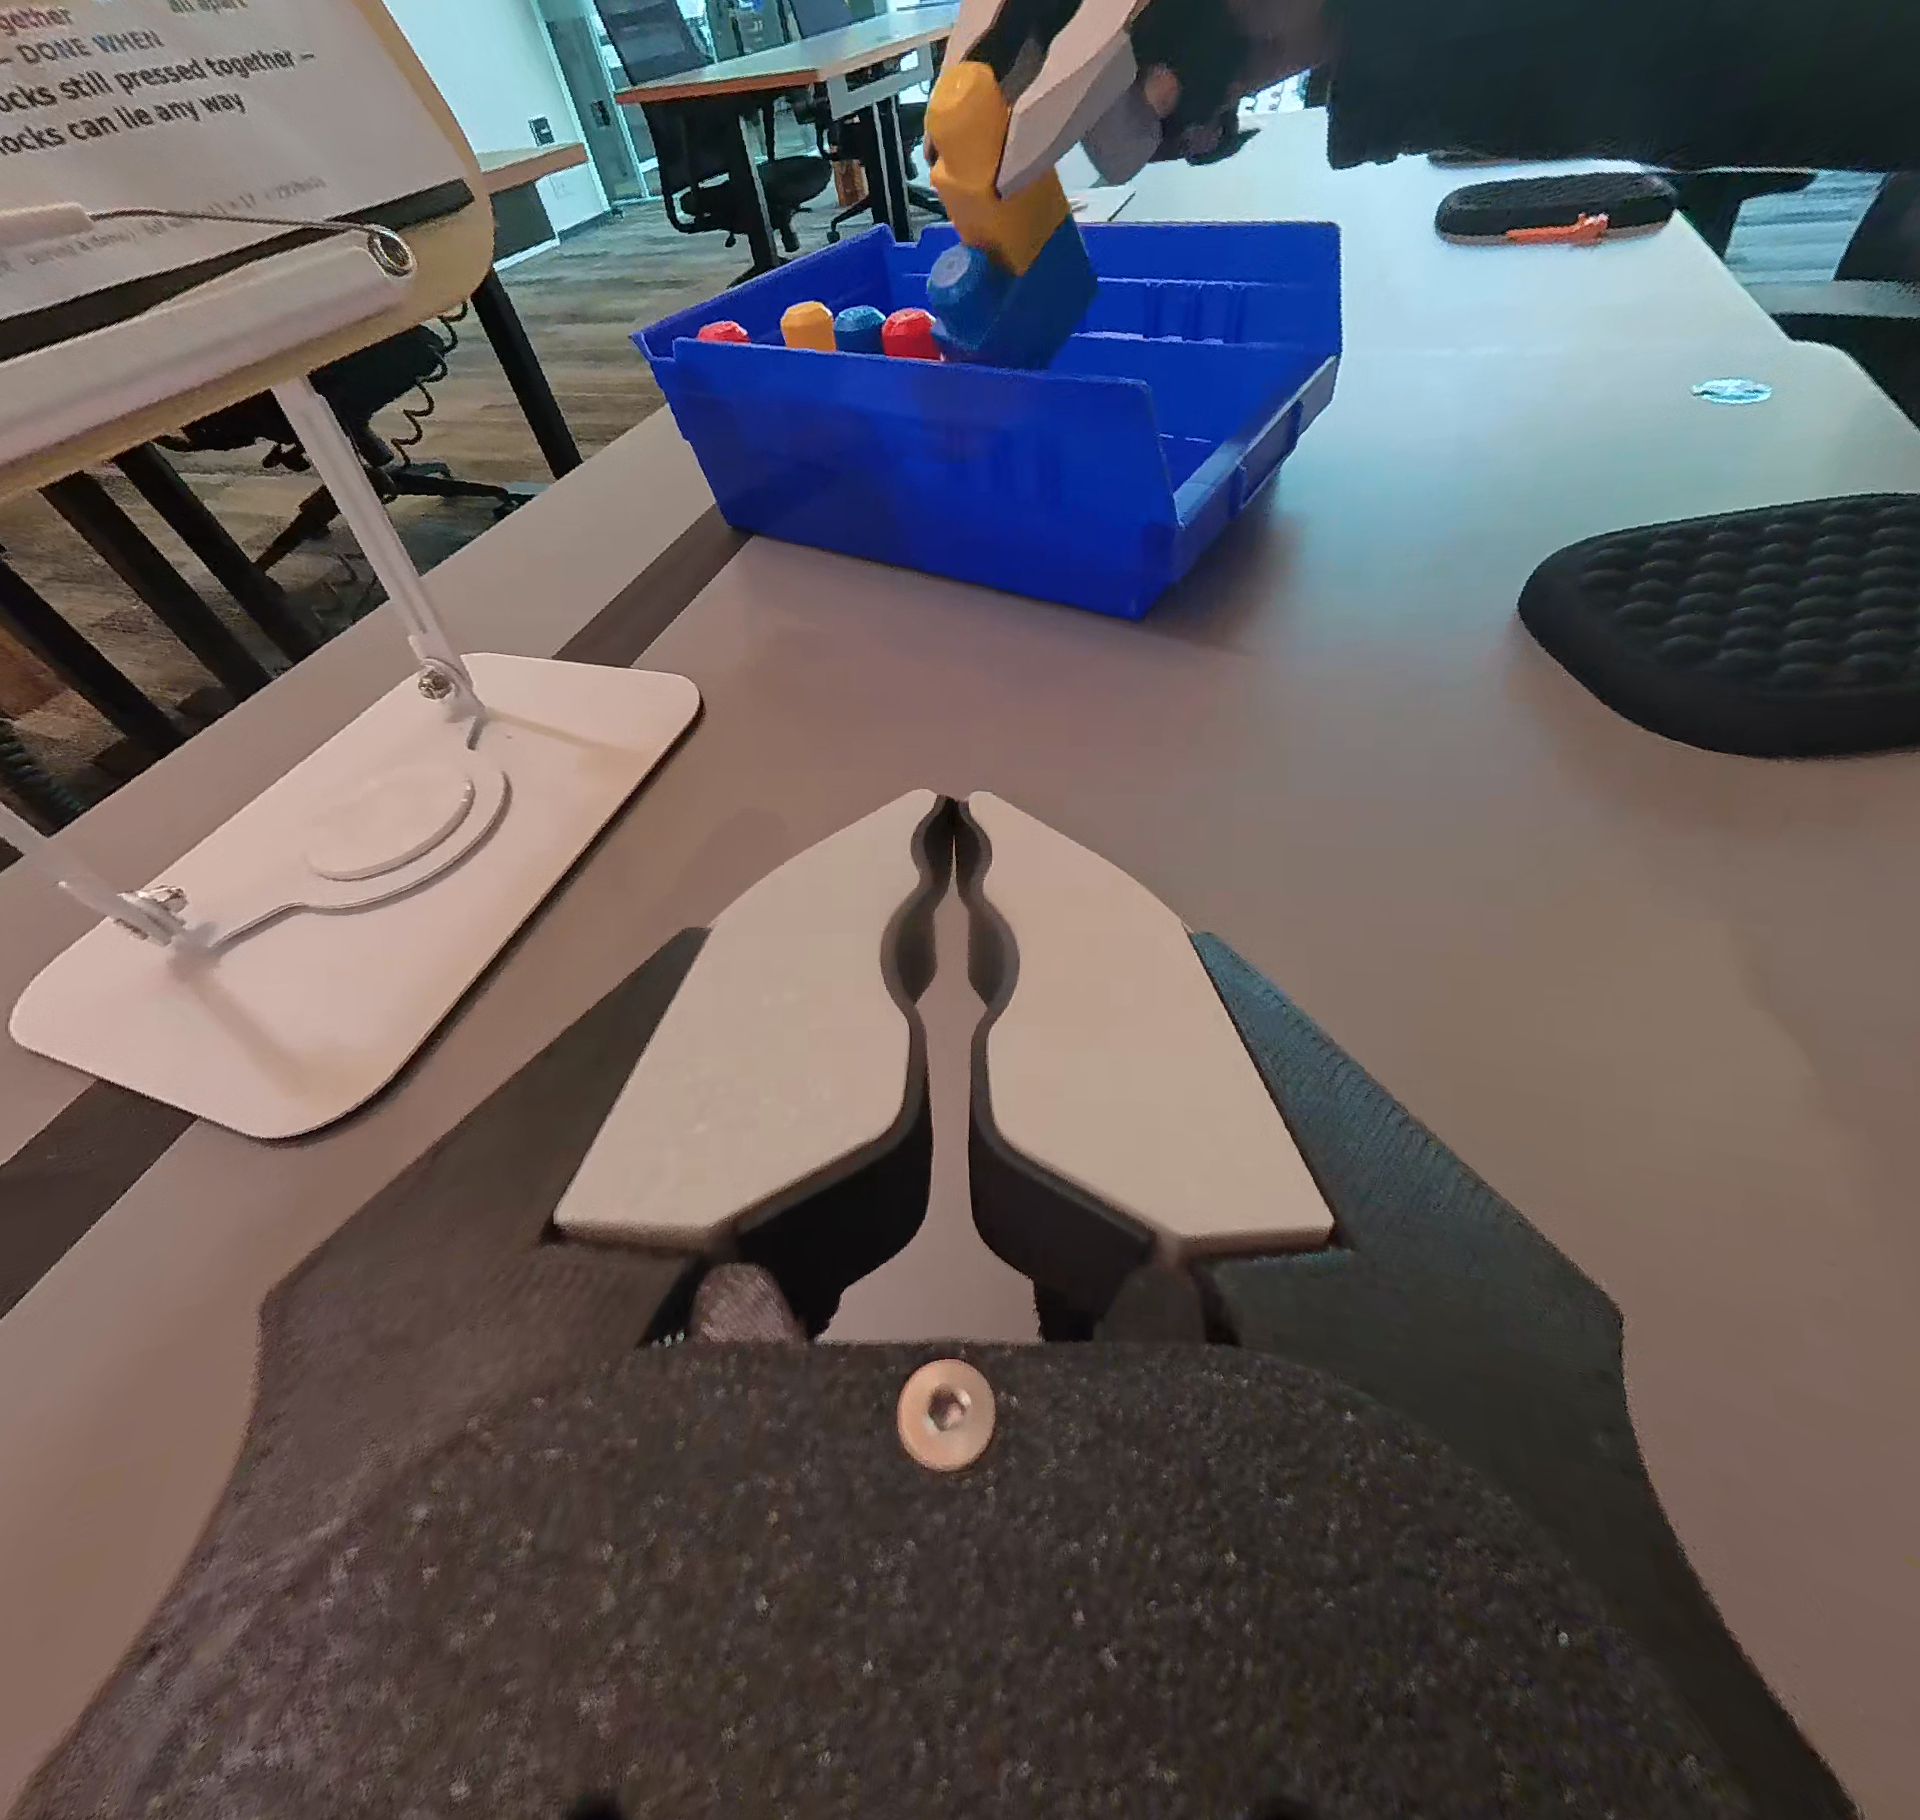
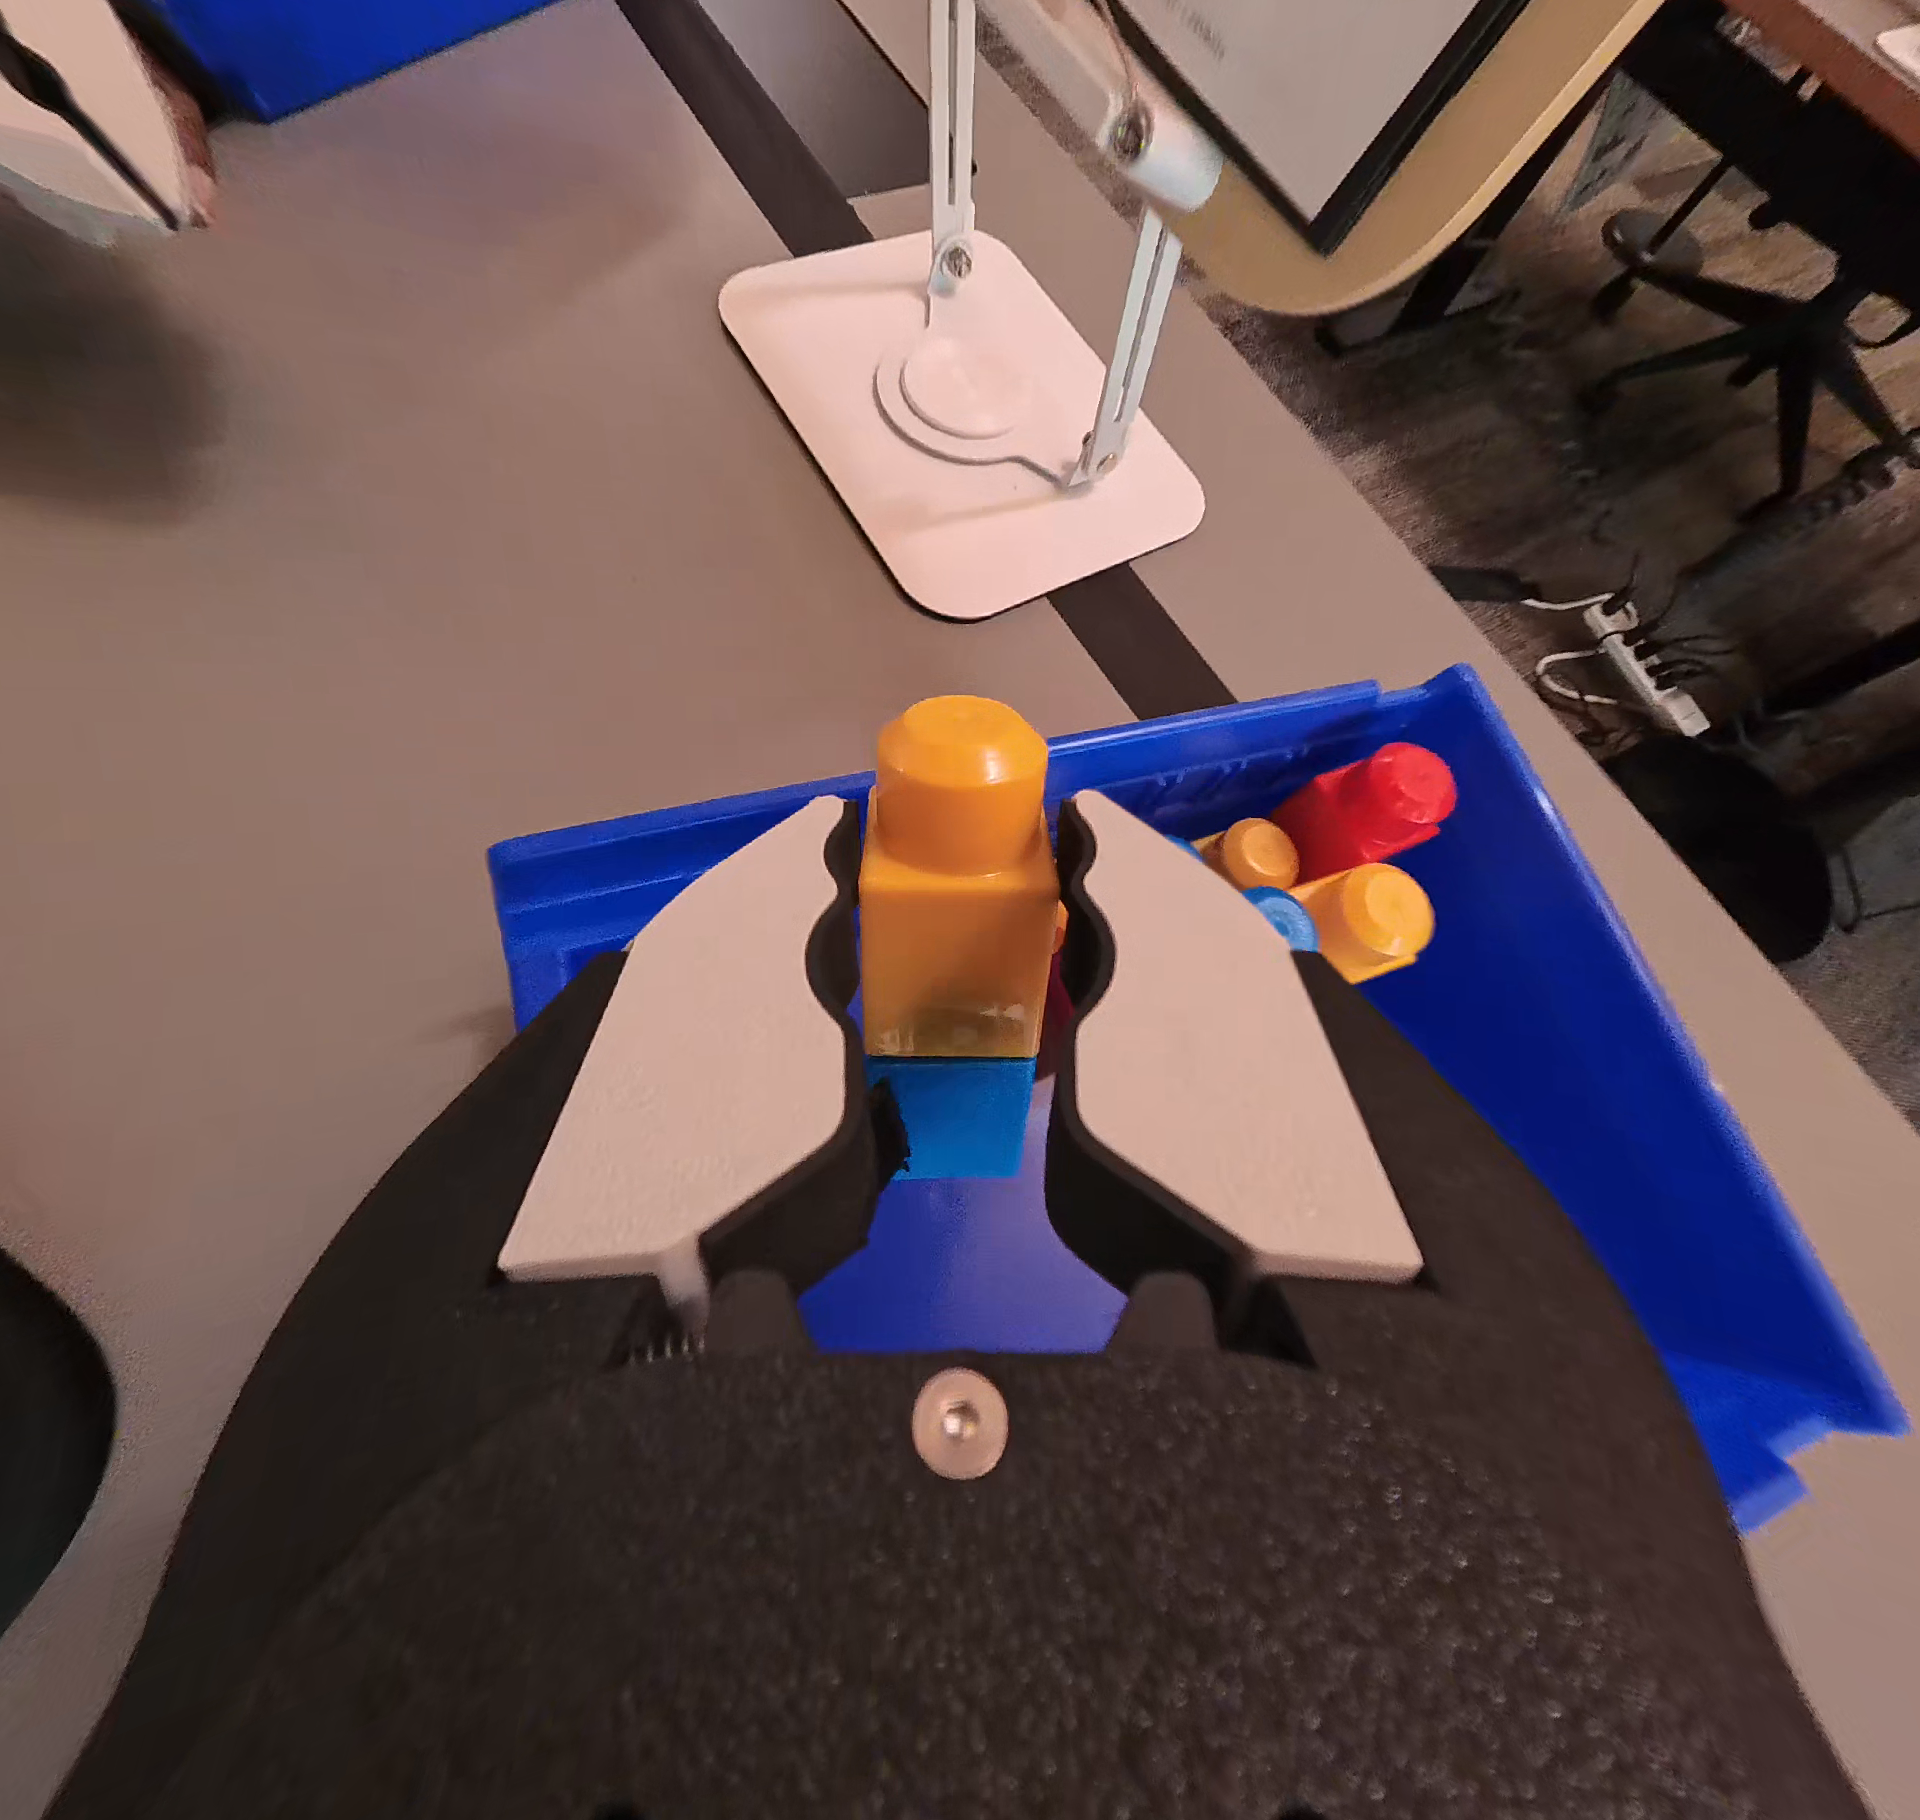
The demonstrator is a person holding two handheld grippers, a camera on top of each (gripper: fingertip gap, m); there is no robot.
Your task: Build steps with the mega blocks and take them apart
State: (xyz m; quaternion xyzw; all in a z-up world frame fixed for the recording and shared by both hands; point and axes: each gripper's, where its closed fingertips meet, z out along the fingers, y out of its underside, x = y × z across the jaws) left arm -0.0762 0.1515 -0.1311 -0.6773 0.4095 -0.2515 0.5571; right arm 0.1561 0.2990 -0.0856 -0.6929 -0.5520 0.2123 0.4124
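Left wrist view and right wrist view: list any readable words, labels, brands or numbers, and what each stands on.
Instruction sheet on the white stand: printed lines, legible in part, not copied here.
Round sticker on the table: too small to read.
Blue bin, yellow block, left gripper, right gripper: no writing visible.

Glossy plastic blocks (image 2: 956, 897); matt table (image 2: 468, 575)

left gripper (image 1: 953, 814): two flat light-grey finger plates, tapered tips | inner pads: black, wavy-profiled | body: black, grainy, textured housing, one silver hex-socket screw on centreline | flanks: black ribbed strap material | right gripper (image 2: 956, 835): identical build, grey plates, black scalloped pads, silver centre screw
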